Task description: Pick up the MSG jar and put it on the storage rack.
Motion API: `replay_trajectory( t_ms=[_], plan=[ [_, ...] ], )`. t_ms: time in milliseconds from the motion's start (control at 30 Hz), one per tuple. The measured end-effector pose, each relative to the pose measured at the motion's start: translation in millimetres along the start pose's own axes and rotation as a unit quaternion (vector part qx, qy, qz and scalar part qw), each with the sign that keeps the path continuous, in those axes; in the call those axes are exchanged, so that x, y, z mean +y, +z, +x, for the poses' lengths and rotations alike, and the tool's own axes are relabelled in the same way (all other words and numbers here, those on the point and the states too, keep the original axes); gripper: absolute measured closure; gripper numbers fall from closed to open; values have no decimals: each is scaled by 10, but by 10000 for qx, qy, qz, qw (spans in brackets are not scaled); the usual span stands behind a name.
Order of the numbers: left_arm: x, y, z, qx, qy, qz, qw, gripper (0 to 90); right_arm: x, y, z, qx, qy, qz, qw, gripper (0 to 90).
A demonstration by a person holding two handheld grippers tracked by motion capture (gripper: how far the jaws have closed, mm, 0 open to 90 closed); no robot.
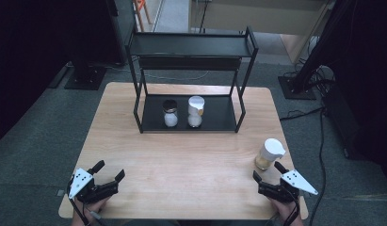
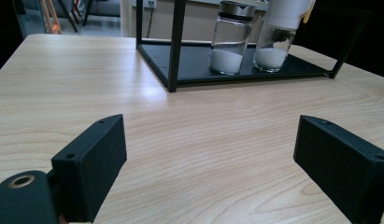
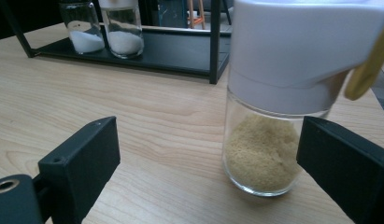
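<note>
The right gripper (image 1: pixel 266 172) rests at the near right corner of the pale wooden table (image 1: pixel 181 155), its jaws spread wide and holding nothing. Just ahead of it, partly between the jaws but touching neither, stands a clear glass jar with a white plastic lid and tan granules inside (image 3: pixel 278 107), upright on the table. The left gripper (image 1: pixel 110 171) lies at the near left corner, jaws also wide and empty. Well beyond both, a black metal two-tier rack (image 1: pixel 191 47) carries a dark-lidded glass jar of white powder (image 1: pixel 170 113) and a white-lidded glass jar of white powder (image 1: pixel 196 111), side by side.
</note>
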State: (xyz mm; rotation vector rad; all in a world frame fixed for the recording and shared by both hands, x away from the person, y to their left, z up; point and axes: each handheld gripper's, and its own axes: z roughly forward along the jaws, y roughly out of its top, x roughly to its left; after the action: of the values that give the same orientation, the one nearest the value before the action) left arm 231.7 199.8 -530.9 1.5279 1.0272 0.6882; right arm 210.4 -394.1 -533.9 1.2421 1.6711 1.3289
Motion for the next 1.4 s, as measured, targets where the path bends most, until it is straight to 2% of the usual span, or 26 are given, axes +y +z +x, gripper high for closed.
replay_trajectory(
  t_ms=[267, 533, 833, 967, 1400],
  plan=[
    [0, 0, -1, -2, 5, 4, 10000, 98, 8, -44, -107, -124, 85, -29, 9999, 58],
    [0, -1, -1, -2, 3, 1, 10000, 98, -20, -47, -202, -205, 120, 71, 9997, 58],
    [-1, 0, -2, 3, 6, 4, 10000, 98, -18, -76, -266, -340, 8, 142, 9993, 57],
    [-1, -1, -3, 4, 6, -1, 10000, 98, -31, -83, -326, -391, 122, 149, 9991, 58],
    [-1, 1, -4, 6, 7, 3, 10000, 98, 1, -76, -282, -345, 71, 129, 9993, 57]
  ],
)
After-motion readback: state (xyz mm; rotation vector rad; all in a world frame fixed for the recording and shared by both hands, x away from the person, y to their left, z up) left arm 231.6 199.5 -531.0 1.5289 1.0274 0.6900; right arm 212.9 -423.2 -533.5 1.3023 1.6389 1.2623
